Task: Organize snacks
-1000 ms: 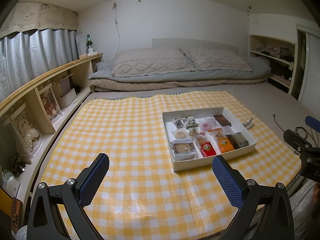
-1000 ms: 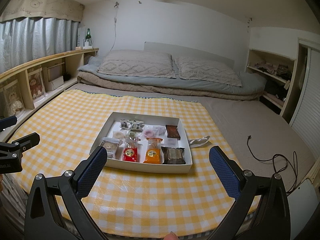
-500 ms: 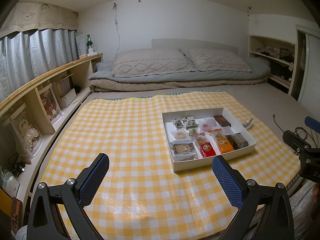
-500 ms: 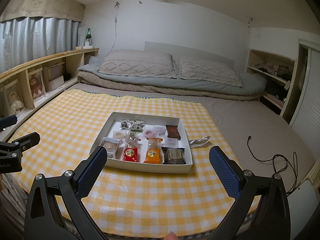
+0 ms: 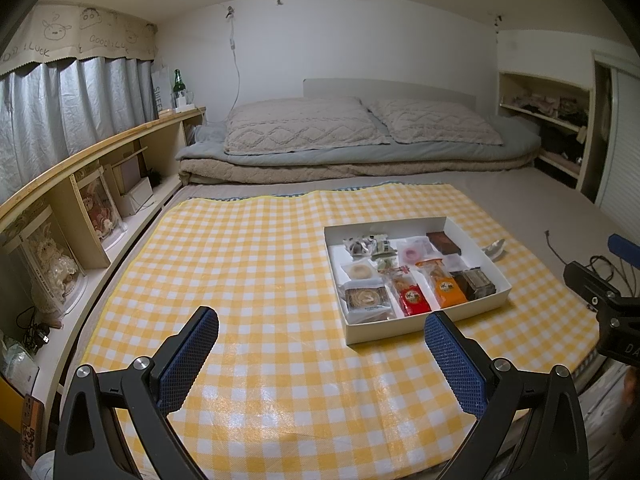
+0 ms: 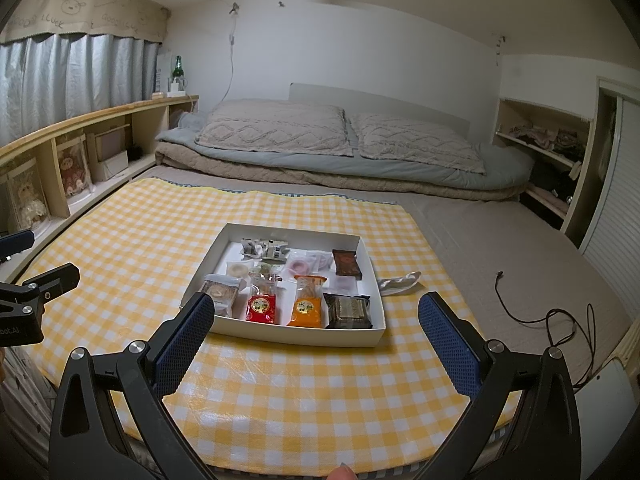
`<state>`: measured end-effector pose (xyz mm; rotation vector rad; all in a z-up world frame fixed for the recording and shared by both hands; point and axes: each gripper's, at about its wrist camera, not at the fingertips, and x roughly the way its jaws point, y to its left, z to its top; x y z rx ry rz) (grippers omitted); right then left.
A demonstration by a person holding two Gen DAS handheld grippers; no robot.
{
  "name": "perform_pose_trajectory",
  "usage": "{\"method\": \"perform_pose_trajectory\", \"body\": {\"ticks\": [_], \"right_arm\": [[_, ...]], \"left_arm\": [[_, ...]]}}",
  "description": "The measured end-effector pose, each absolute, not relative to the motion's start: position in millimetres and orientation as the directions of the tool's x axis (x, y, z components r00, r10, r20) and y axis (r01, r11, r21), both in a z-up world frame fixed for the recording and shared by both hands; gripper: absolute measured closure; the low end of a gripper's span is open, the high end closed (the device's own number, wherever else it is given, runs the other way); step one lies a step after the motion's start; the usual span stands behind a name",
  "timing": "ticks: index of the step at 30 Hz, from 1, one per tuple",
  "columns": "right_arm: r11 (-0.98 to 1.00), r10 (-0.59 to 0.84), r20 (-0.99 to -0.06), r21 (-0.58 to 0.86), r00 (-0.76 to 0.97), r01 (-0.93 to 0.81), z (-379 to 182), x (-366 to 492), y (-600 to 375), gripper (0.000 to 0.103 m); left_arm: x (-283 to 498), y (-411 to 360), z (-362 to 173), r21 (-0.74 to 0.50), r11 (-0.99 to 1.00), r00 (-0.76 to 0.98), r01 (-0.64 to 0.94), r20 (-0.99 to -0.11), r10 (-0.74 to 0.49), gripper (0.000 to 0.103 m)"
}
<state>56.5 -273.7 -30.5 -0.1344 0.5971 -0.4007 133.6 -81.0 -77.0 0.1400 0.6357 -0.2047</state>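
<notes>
Bedroom, yellow checked mat (image 5: pixel 248 264) on mattress. White snack box (image 6: pixel 304 334) sits mid-mat, packets inside. Left gripper (image 5: pixel 320 360) and right gripper (image 6: pixel 316 344) both spread wide, empty. Risk: soft bedding, box tips under push.

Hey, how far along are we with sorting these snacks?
Done: most snacks already lie in the white box. In hand: nothing; the left gripper and right gripper are both open and empty. Left: one silver wrapper lies on the cloth beside the box.
</notes>
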Motion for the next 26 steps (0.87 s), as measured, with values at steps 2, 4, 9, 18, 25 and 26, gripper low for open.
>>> {"method": "perform_pose_trajectory", "body": {"ticks": [2, 4, 9, 18, 25, 26], "right_arm": [[0.914, -0.405, -0.520, -0.238, 0.752, 0.328, -30.6, 56.5, -273.5, 0.000], [0.914, -0.405, -0.520, -0.238, 0.752, 0.328, -30.6, 56.5, -273.3, 0.000], [0.914, -0.406, -0.519, -0.238, 0.752, 0.329, -30.6, 56.5, -272.7, 0.000], [0.914, -0.406, -0.520, -0.239, 0.752, 0.328, -30.8, 56.6, -272.8, 0.000], [0.914, -0.407, -0.519, -0.239, 0.752, 0.329, -30.9, 56.6, -271.7, 0.000], [0.914, -0.407, -0.519, -0.239, 0.752, 0.329, -30.8, 56.6, -271.6, 0.000]], "left_arm": [[133.7, -82.4, -76.1, 0.067, 0.971, 0.786, 0.231, -0.601, -0.145, 0.000], [133.4, -82.4, -76.3, 0.066, 0.971, 0.786, 0.231, -0.601, -0.146, 0.000], [133.9, -84.2, -75.7, 0.067, 0.971, 0.787, 0.230, -0.600, -0.145, 0.000], [133.4, -84.4, -75.6, 0.065, 0.971, 0.788, 0.229, -0.598, -0.145, 0.000], [133.3, -90.3, -74.3, 0.067, 0.973, 0.793, 0.219, -0.594, -0.137, 0.000], [134.4, -91.8, -74.3, 0.067, 0.973, 0.793, 0.219, -0.594, -0.138, 0.000]]}}
